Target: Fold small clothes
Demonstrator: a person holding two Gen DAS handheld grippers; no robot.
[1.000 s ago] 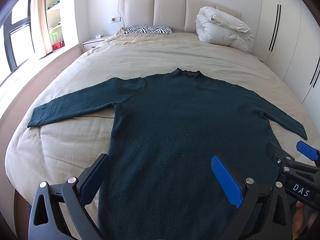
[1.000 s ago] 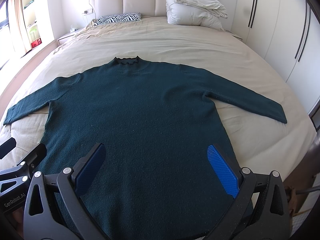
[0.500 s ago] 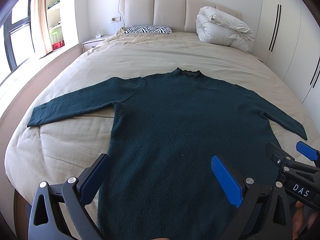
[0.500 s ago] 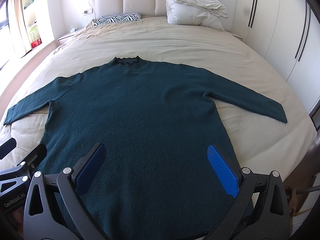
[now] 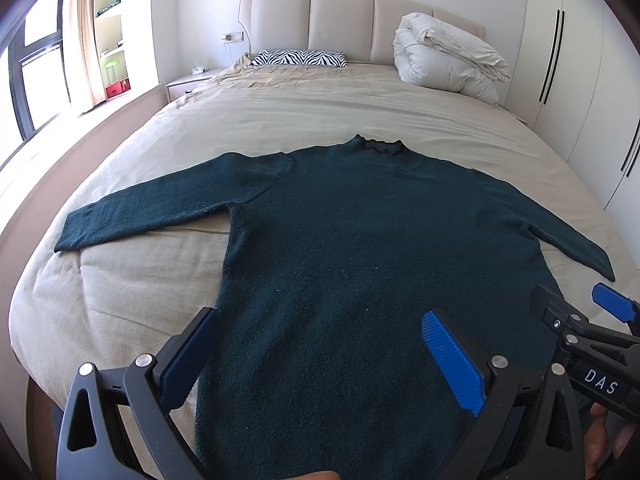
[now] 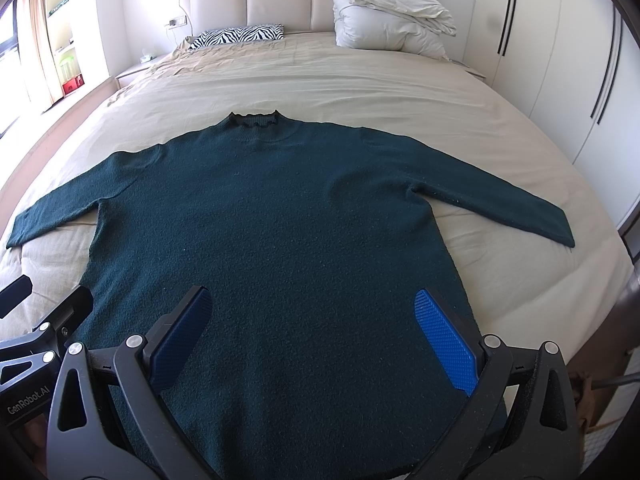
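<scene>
A dark green long-sleeved sweater (image 5: 360, 248) lies flat on the bed, collar far, both sleeves spread out to the sides; it also shows in the right wrist view (image 6: 280, 232). My left gripper (image 5: 320, 340) is open and empty, hovering over the lower left part of the sweater's body. My right gripper (image 6: 312, 320) is open and empty over the lower right part. The right gripper shows at the right edge of the left wrist view (image 5: 580, 320). The left gripper shows at the left edge of the right wrist view (image 6: 44, 312). The sweater's bottom hem is hidden below the grippers.
The bed (image 5: 320, 120) has a beige cover. A zebra-print pillow (image 5: 300, 58) and a folded white duvet (image 5: 448, 60) lie at the headboard. A nightstand (image 5: 188, 82) and window are on the left, white wardrobes (image 5: 580, 60) on the right.
</scene>
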